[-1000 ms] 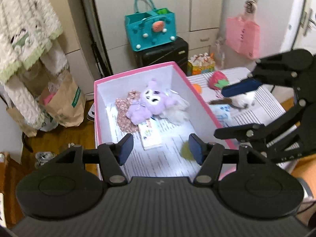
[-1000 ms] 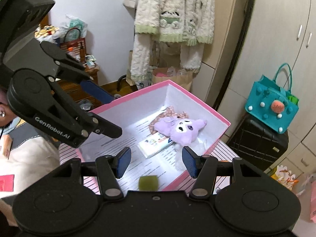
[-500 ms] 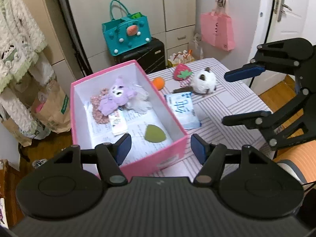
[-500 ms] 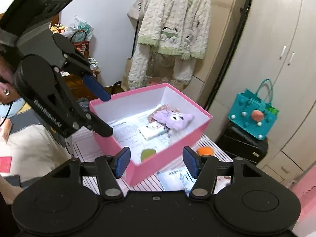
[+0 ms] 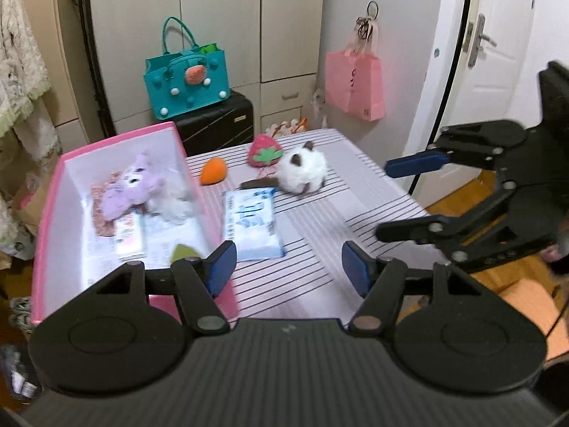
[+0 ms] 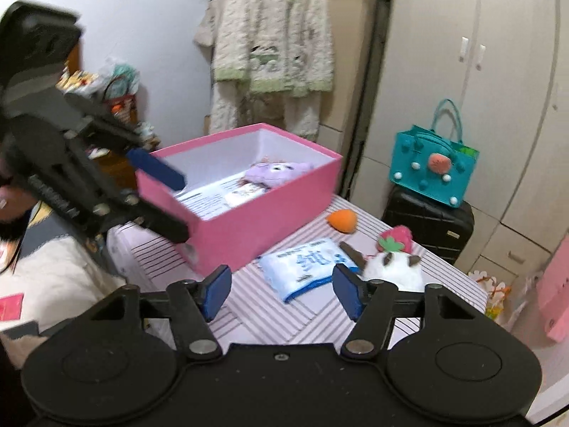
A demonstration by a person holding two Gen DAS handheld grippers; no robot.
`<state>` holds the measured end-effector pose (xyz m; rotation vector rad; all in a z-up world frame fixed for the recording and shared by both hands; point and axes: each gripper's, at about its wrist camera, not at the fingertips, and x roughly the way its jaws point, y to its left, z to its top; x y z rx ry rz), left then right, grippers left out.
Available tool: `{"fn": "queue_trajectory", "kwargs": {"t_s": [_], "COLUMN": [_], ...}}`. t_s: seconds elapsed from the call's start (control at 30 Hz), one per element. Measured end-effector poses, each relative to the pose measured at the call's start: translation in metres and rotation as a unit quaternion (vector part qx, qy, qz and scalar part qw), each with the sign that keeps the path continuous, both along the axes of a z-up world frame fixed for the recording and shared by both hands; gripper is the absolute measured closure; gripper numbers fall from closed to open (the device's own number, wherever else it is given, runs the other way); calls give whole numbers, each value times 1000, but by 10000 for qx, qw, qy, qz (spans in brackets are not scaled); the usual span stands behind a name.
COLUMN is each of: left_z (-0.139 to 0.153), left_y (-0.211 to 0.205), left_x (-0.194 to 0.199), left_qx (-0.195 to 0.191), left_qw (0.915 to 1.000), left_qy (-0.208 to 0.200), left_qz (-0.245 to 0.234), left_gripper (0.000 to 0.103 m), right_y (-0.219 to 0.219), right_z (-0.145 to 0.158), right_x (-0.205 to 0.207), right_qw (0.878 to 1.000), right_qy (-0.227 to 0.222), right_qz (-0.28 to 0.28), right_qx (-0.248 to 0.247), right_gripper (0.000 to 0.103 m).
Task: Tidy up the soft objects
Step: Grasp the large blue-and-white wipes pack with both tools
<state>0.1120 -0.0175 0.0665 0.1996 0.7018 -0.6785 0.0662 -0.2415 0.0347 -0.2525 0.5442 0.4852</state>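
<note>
Two grippers hover over a striped table (image 5: 320,235), neither holding anything. The left gripper (image 5: 286,267) has its blue pads apart with only bare cloth between them; a blue-and-white tissue pack (image 5: 252,226) lies flat just ahead of its left pad, close beside the pink box (image 5: 42,235). The right gripper (image 6: 281,290) has its jaws opening, also with nothing between them; in its view the same pack (image 6: 306,268) lies just beyond the gap, and a white plush cat (image 6: 394,270) sits right behind the right fingertip (image 6: 346,291), partly hidden by it. Behind the cat lies a pink strawberry plush (image 6: 396,238), touching or nearly so, and an orange carrot plush (image 6: 341,219) rests near the box's far corner. Inside the box lie a purple plush (image 5: 133,186), a white fluffy item (image 5: 174,206), a small flat packet (image 5: 129,235) and a green piece (image 5: 183,251) on printed paper. Both grippers stand well short of the loose toys.
</note>
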Motion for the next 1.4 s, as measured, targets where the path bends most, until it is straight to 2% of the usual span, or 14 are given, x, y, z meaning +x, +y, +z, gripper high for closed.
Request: {"fn": "queue_trajectory", "kwargs": {"t_s": [0.1,0.27,0.37,0.5,0.6,0.73,0.9,1.07,1.17,1.27,1.37,1.4], "left_z": [-9,-33,-53,-81,-88,-93,-104,-125,-133,-141,-142,-142], "left_y": [-17,-47,-63,-77,-90,-104,-116,-130,-135,-134,-128,-125], "left_x": [1,9,12,28,26,24,31,46,54,61,63,64], "left_qx": [-141,-113,150,359,662,857,799,1291,1330,1210,983,929], "left_qw": [9999,9998,9987,9967,9918,9880,9913,9763,9754,9775,9779,9779], "left_qy": [13,-28,-302,-260,-711,-944,-632,-904,-818,-553,-464,-431], "left_qz": [32,137,393,680,835,874,830,1481,1555,1636,1784,1820], "left_gripper": [39,40,40,41,41,44,47,47,48,54,62,69], "right_y": [-19,-40,-40,-37,-37,-42,-49,-54,-51,-46,-41,-40], "right_z": [-11,-28,-36,-46,-59,-73,-82,-86,-93,-100,-105,-105], "right_x": [15,39,53,74,90,110,127,141,153,169,184,187], "right_qw": [9996,9981,9980,9954,9920,9863,9818,9793,9771,9746,9732,9742], "right_qy": [3,101,223,600,863,1144,1311,1396,1503,1604,1652,1612], "right_qz": [-175,-404,-392,-179,-151,-192,-167,-76,60,123,212,246], "right_qx": [200,453,438,723,907,1175,1364,1461,1508,1556,1584,1558], "right_gripper": [33,33,33,33,33,33,33,33,33,33,33,34]}}
